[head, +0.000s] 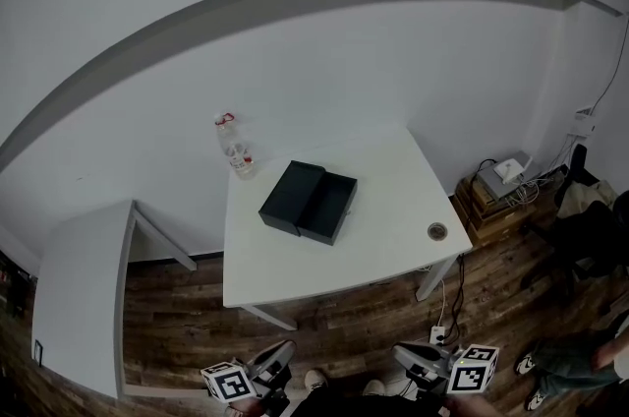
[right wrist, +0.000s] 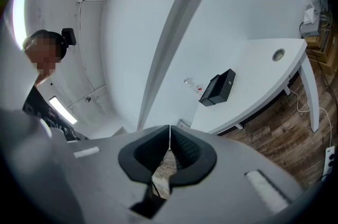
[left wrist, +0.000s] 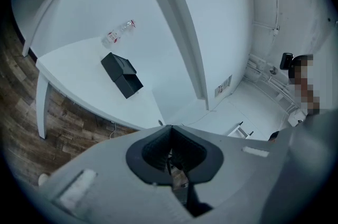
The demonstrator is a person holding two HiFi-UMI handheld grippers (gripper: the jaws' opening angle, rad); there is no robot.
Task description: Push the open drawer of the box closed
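Item: black box, a flat rigid sleeve with a slide-out drawer, lying about mid-way on the white table. The drawer is pulled well out on the side of the box away from the bottle. Handling, as judged: light, stiff-walled and probably smooth underneath, so the whole box is likely to skate on the tabletop rather than close. Best contact is flat against the drawer's outer front wall, pushing straight toward the sleeve, with the sleeve's far end braced. Contents: the drawer's interior reads dark with nothing seen in it, though small items could not be made out from here. A clear bottle with red markings is near the box's far corner; its fill level is unclear. Left gripper: jaws together, nothing between them, well short of the box. Right gripper: jaws likewise closed and empty, also well apart from the box.
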